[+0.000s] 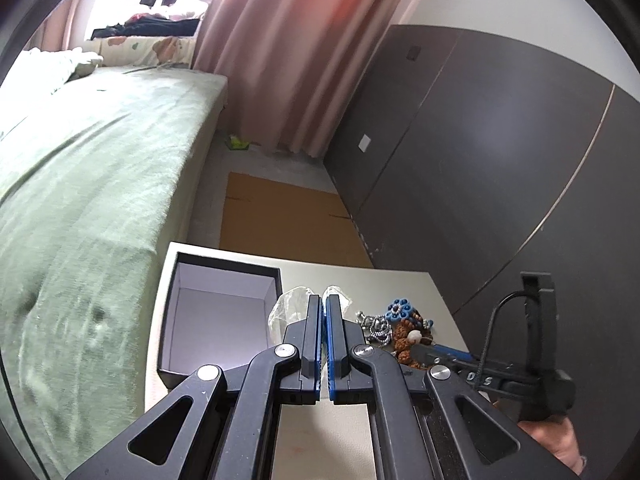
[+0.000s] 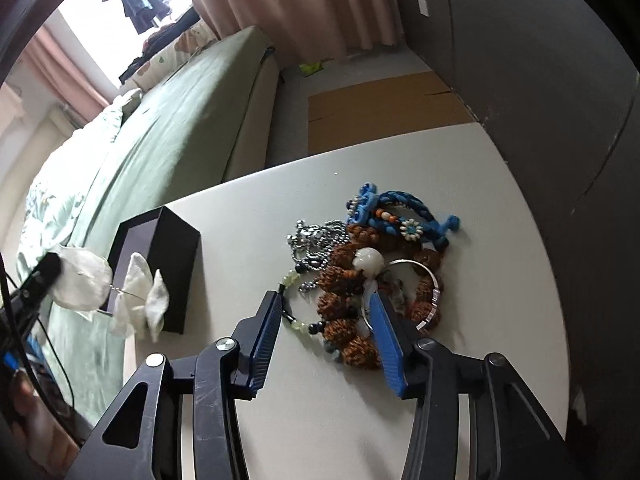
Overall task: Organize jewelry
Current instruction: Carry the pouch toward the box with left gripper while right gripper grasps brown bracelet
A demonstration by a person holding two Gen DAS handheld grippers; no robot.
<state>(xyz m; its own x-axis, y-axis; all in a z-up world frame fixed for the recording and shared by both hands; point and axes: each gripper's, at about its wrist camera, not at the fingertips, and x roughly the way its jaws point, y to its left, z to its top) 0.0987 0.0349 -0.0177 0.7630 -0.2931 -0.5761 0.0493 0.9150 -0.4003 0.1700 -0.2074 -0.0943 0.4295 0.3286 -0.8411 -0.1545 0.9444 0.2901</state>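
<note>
My left gripper is shut on a white translucent petal ornament and holds it just right of the open black box, whose inside is pale grey. The ornament on its wire also shows in the right wrist view, beside the box. My right gripper is open over a jewelry pile: a brown seed-bead bracelet, a blue braided bracelet, a silver bead chain, a green bead bracelet and a metal bangle. The pile shows in the left wrist view.
The pale table ends near a dark grey wardrobe at the right. A bed with a green cover lies to the left. Flat cardboard lies on the floor beyond the table, before pink curtains.
</note>
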